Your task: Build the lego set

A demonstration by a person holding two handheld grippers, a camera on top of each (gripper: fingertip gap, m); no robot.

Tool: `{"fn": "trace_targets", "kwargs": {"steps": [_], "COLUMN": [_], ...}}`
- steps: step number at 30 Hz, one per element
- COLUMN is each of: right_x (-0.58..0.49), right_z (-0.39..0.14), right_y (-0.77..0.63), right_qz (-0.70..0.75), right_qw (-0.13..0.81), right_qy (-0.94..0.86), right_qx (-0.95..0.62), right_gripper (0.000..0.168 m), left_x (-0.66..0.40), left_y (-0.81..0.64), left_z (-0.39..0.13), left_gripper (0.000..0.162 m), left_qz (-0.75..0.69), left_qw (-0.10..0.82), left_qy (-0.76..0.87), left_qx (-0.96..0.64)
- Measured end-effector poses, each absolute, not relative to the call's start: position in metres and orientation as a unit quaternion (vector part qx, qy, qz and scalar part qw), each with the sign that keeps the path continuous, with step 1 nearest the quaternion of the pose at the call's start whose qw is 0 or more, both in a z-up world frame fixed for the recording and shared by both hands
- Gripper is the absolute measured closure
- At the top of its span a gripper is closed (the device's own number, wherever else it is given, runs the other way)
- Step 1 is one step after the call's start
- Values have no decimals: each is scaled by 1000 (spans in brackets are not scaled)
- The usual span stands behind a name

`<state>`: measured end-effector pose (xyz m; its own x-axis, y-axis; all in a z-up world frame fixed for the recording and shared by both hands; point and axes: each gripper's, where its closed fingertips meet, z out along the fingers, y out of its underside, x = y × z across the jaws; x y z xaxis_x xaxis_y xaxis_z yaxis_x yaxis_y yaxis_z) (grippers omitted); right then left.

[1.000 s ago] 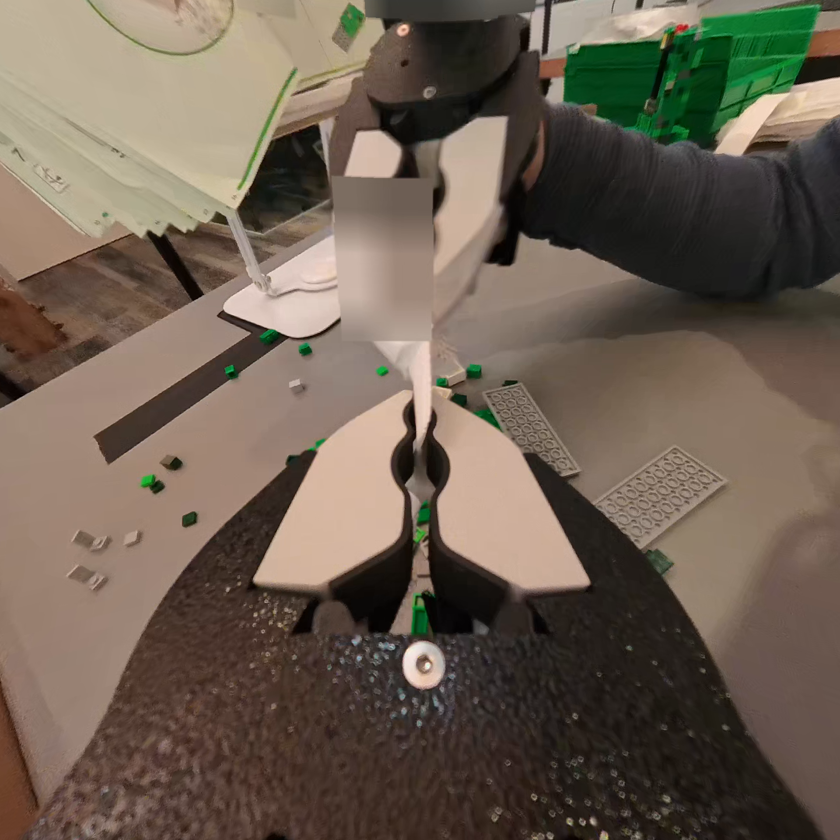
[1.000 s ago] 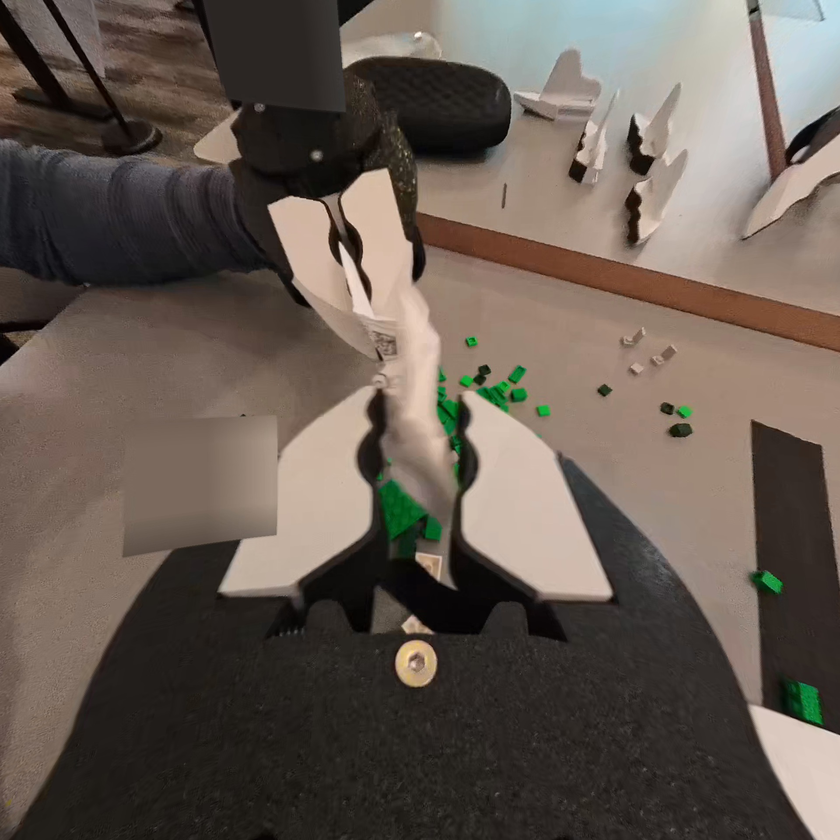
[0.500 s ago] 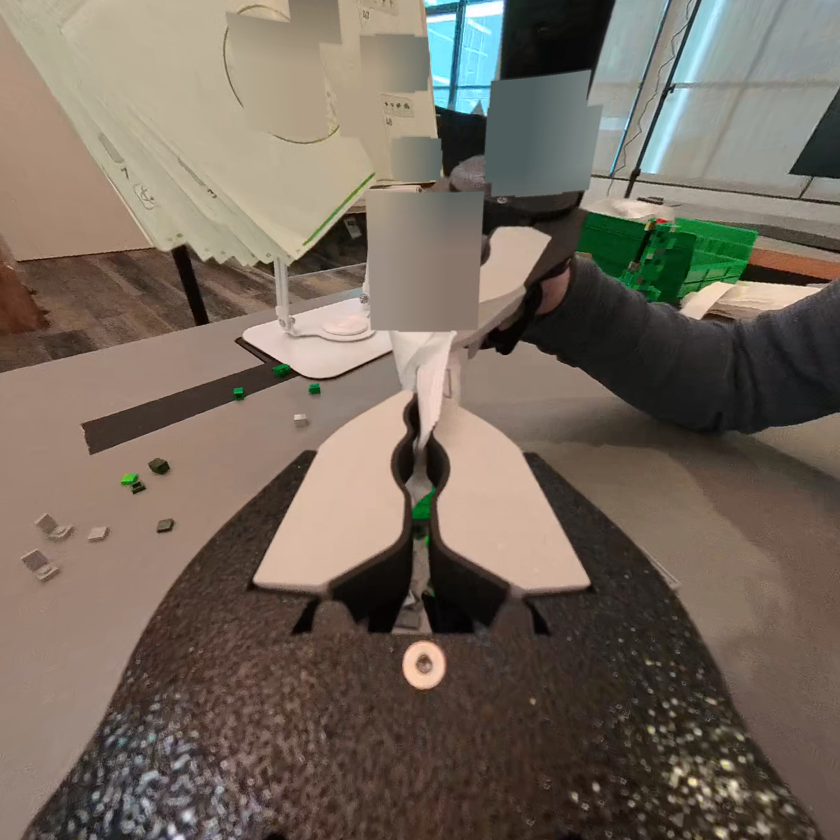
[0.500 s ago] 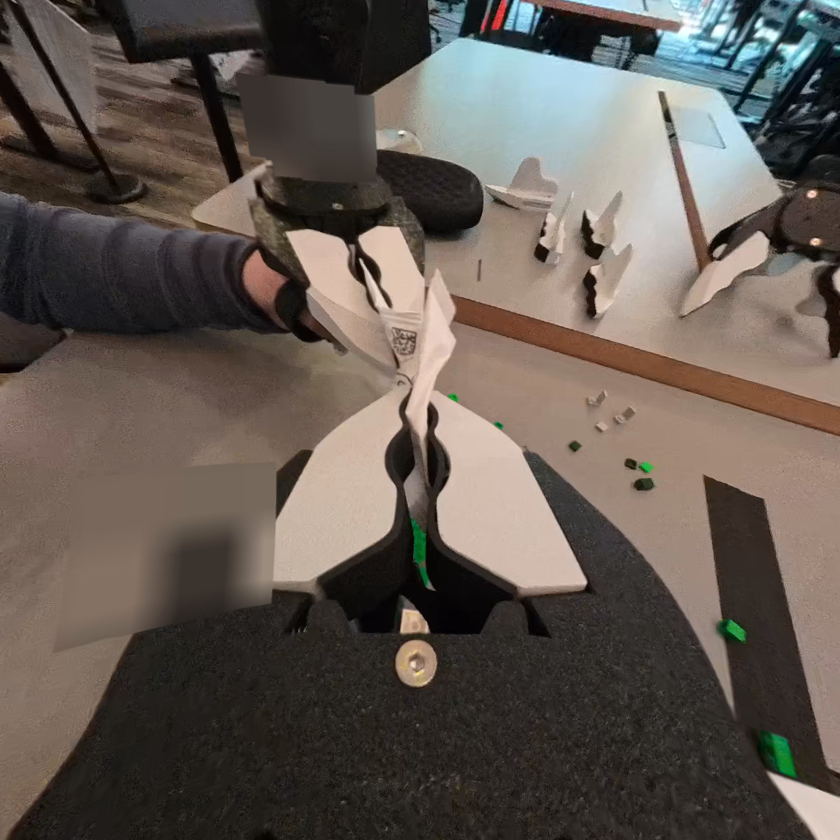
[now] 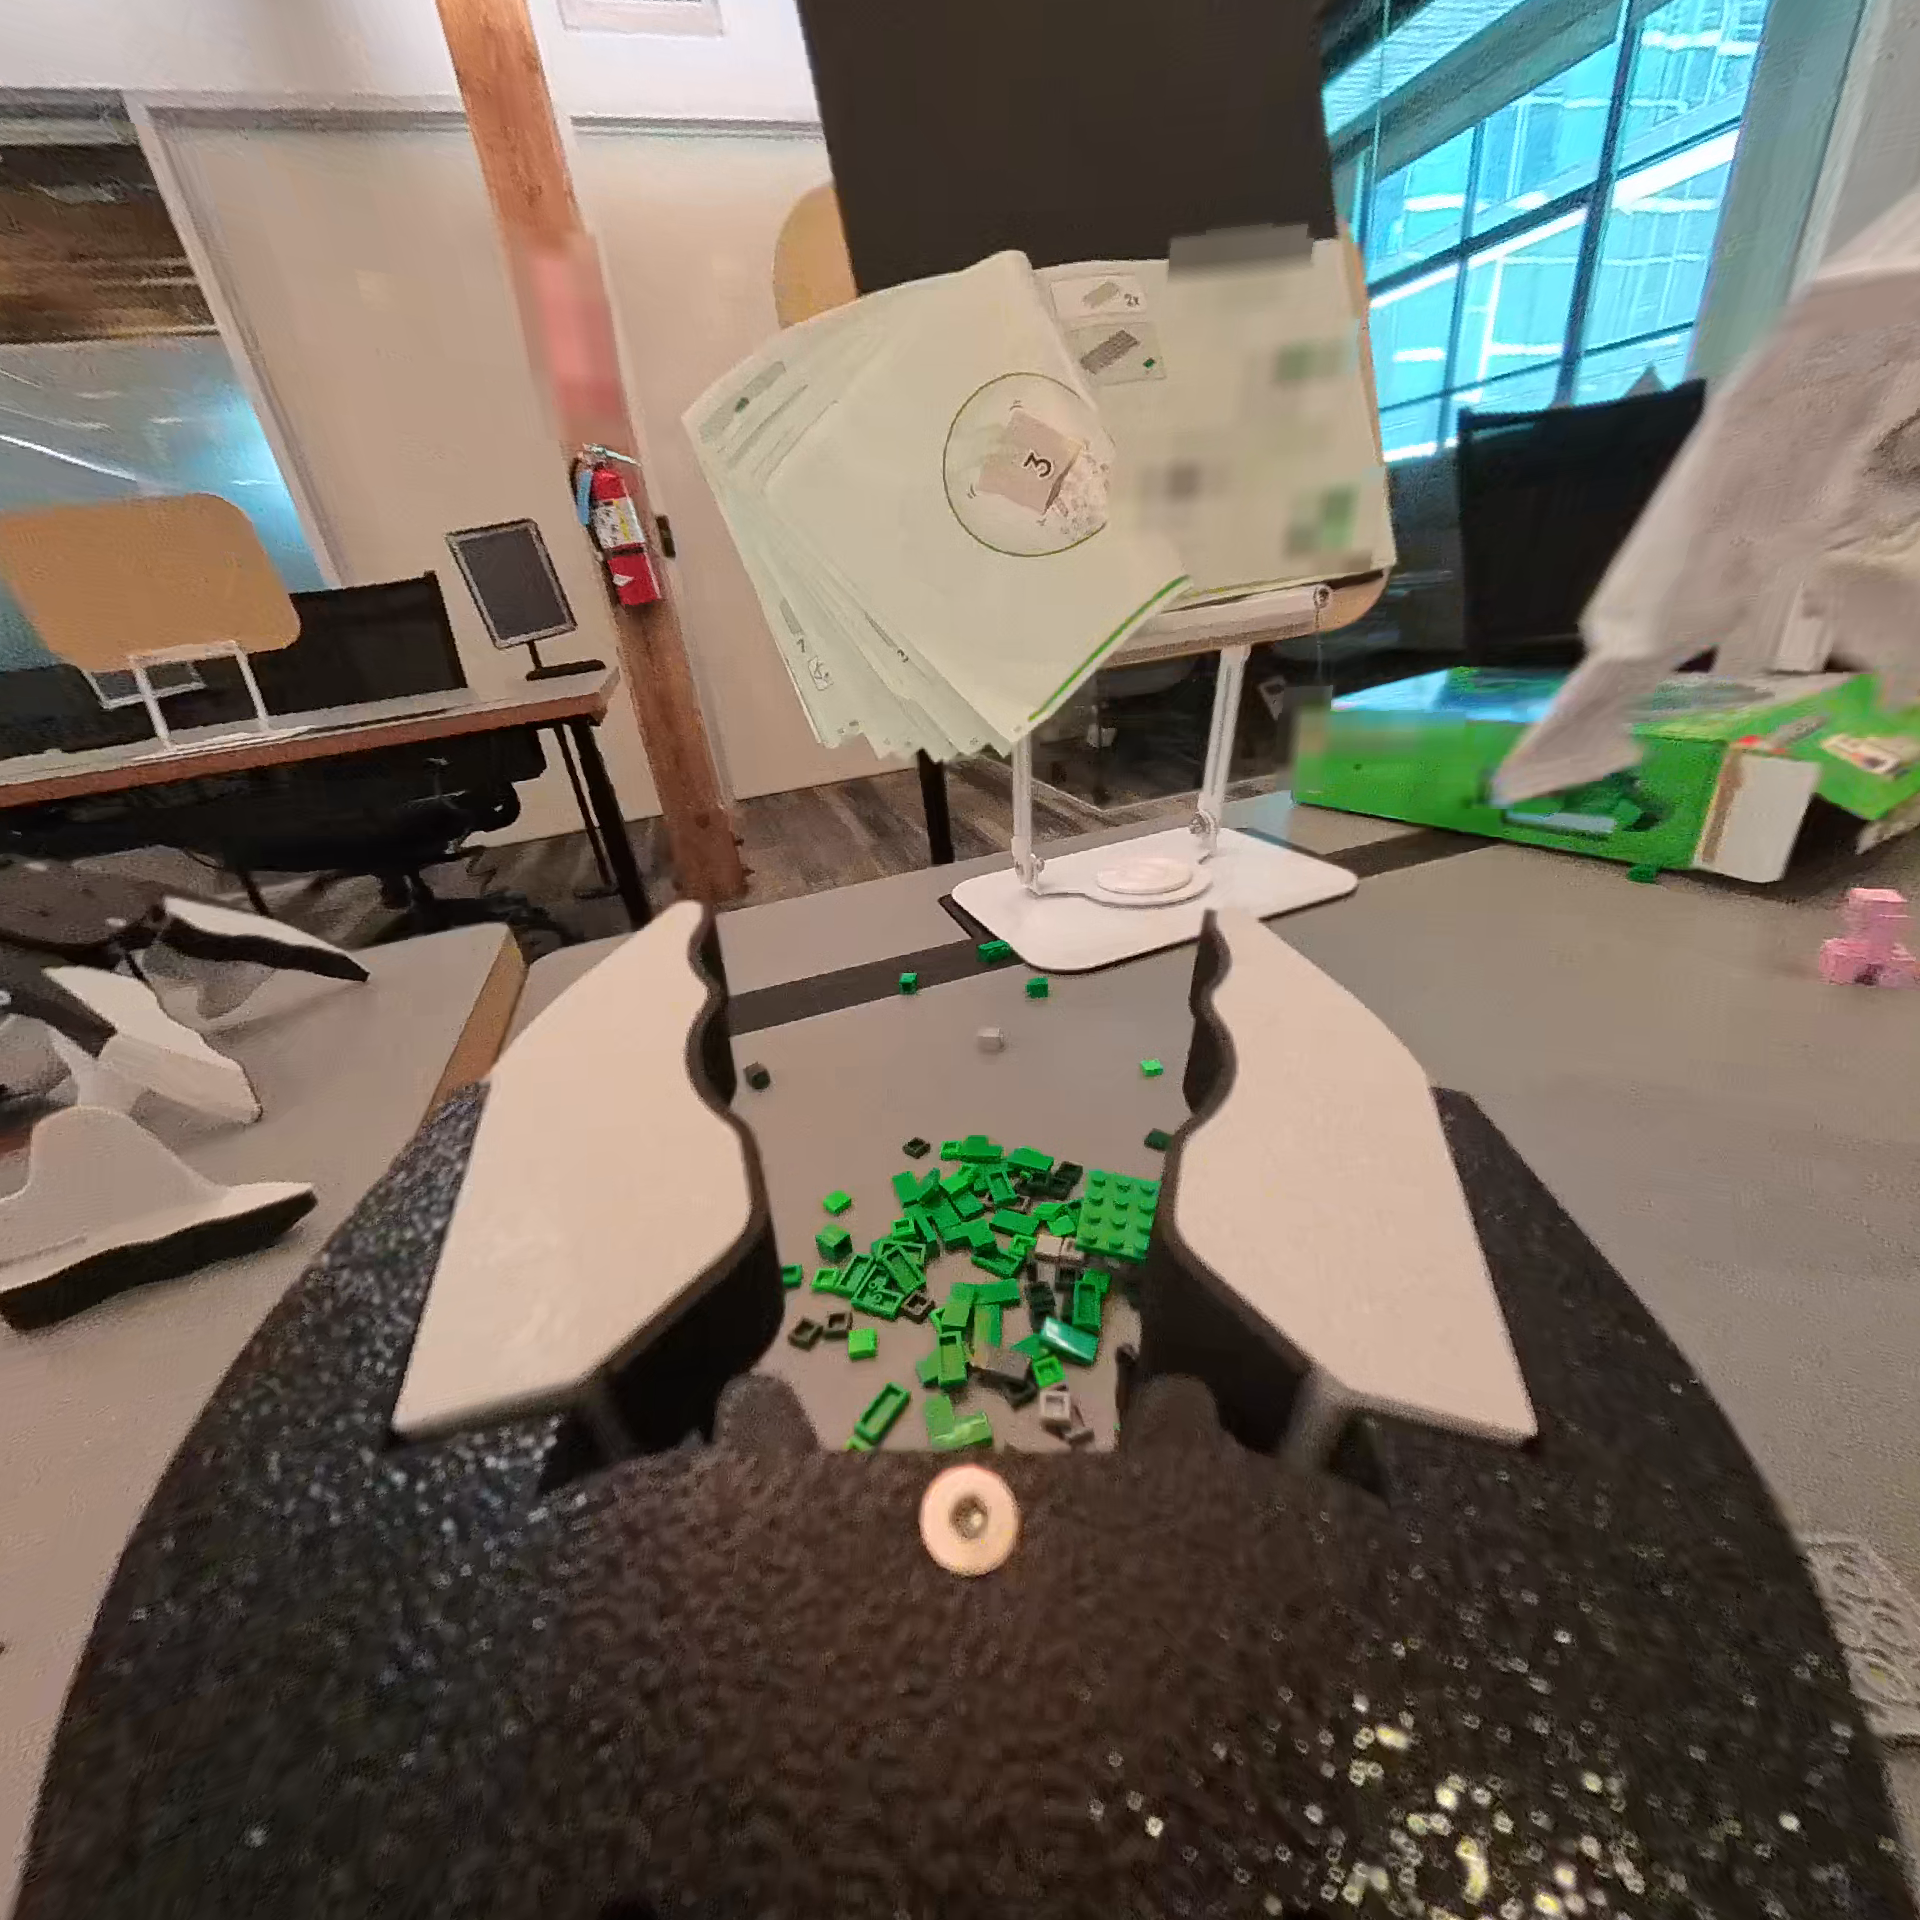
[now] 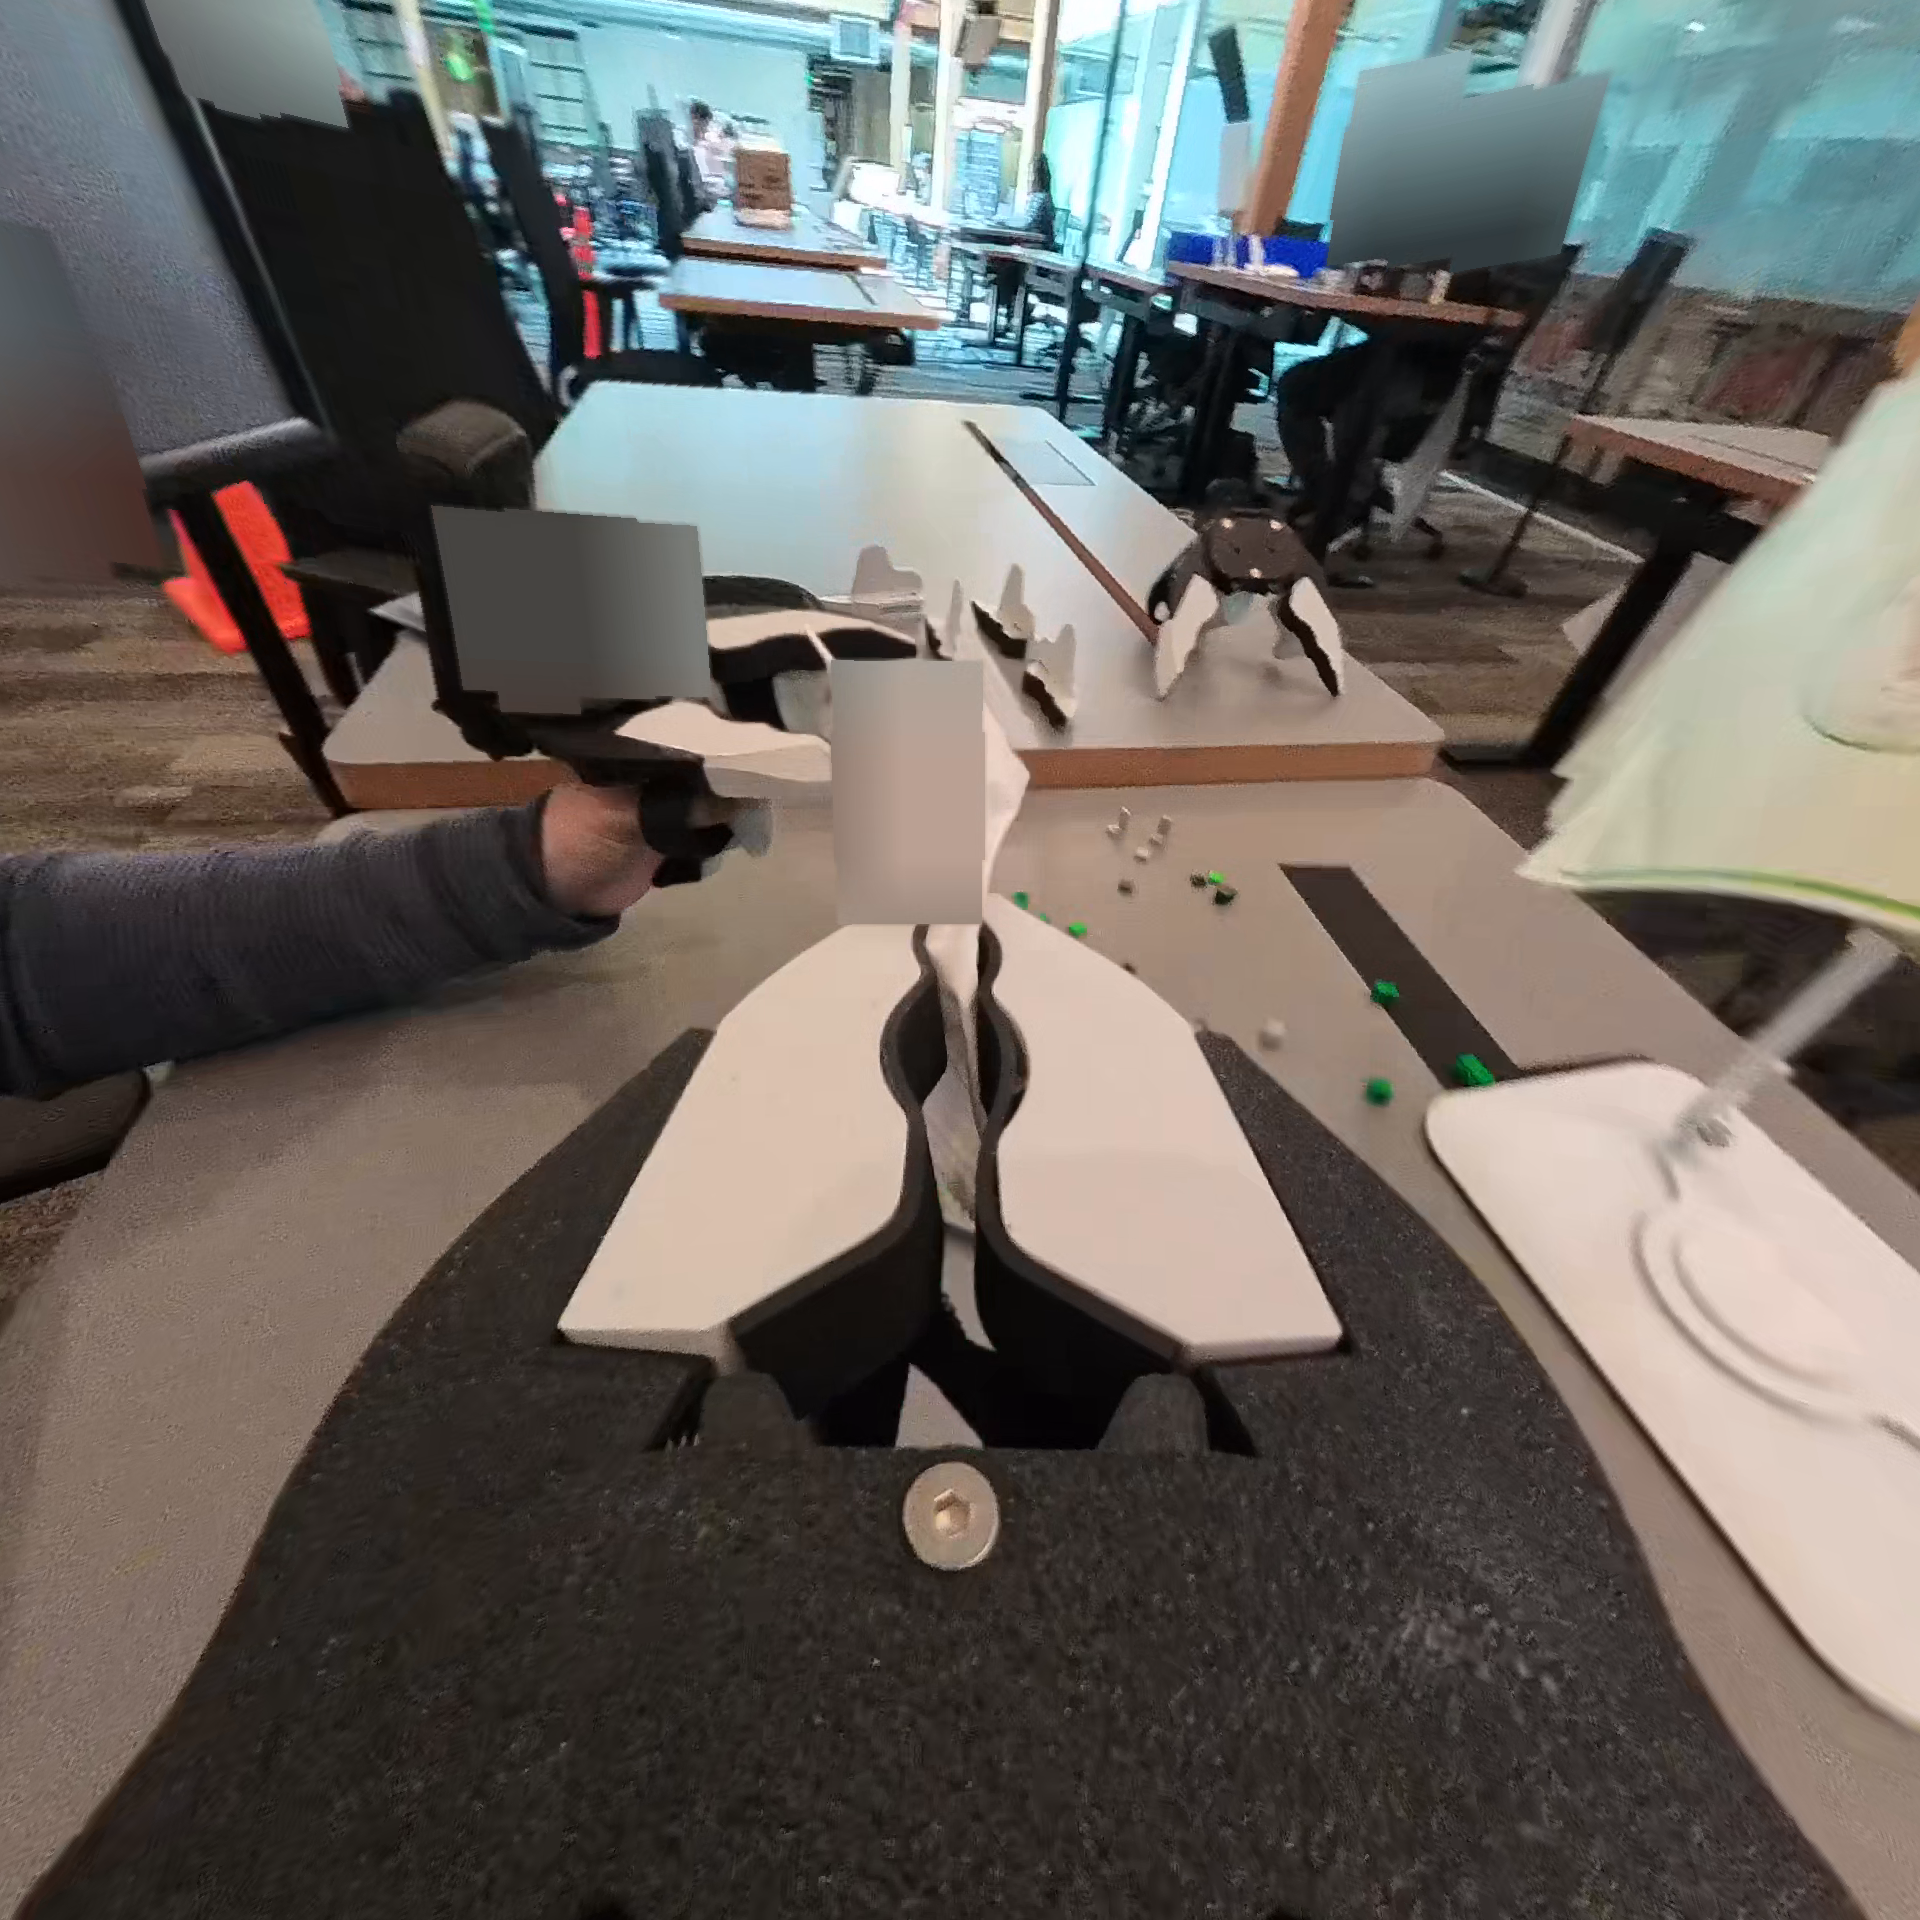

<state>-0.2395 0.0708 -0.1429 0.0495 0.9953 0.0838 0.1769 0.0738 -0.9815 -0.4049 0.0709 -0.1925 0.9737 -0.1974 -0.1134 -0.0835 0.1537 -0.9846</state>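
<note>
Having let go of the white bag (image 6: 961, 1049), the left gripper (image 5: 956, 1049) hangs fingers apart above the spilled green bricks (image 5: 977, 1262) while the right gripper (image 6: 951, 971) stays clamped on it; sorting pieces likely follows.

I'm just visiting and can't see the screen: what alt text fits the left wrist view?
The left gripper hangs wide open above a pile of small green lego pieces on a grey table. Behind stands an instruction booklet on a white stand, with a green box at right.
</note>
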Motion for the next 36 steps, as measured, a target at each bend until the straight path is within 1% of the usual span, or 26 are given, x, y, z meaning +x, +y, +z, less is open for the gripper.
{"fn": "trace_targets", "kwargs": {"steps": [4,7,9,12,13,14,17,19,21,22,23,24,25,26,27,30,33,36], "right_x": [-131,-27,67,241,284,318,373,393,403,406,406,405,402,398,394,372,319,235], "right_z": [-128,-111,-101,-93,-98,-110,-185,-230,-256,-262,-264,-264,-260,-253,-242,-199,-162,-149], "right_y": [52,44,49,43,37,35,47,53,57,59,61,63,64,66,67,60,56,60], "right_qz": [342,245,124,-140,-220,-286,-361,-384,-391,-392,-390,-383,-376,-369,-365,-346,-266,-108], "right_qw": [538,590,622,643,627,589,419,315,261,250,248,246,251,268,291,371,475,561], "right_qy": [-480,-404,-316,-152,-145,-155,-243,-298,-322,-320,-318,-313,-303,-291,-276,-226,-208,-236], "right_qx": [-603,-655,-705,-738,-733,-739,-797,-815,-822,-826,-828,-834,-839,-841,-840,-832,-813,-786], "right_gripper": [168,168,168,168,168,168,168,168,168,164,151,129,116,107,102,94,94,98], "left_x": [-404,-405,-409,-414,-416,-417,-418,-419,-419,-419,-419,-418,-415,-413,-411,-410,-414,-420], "left_y": [65,64,63,61,62,62,65,65,63,62,61,60,60,60,59,53,45,40], "left_z": [-202,-208,-211,-214,-215,-216,-221,-225,-226,-225,-225,-225,-226,-226,-227,-228,-227,-232], "left_gripper": [79,85,86,90,90,90,90,89,88,87,84,80,78,76,73,70,70,71], "left_qz": [14,32,53,80,83,86,92,96,96,94,95,93,88,83,79,71,72,73], "left_qw": [760,761,761,763,762,760,750,740,733,731,727,723,721,719,719,721,725,717], "left_qy": [115,119,120,121,118,114,109,105,94,87,77,69,66,60,54,37,21,5], "left_qx": [-639,-637,-636,-630,-632,-634,-646,-658,-666,-670,-675,-681,-685,-687,-688,-688,-685,-693]}}
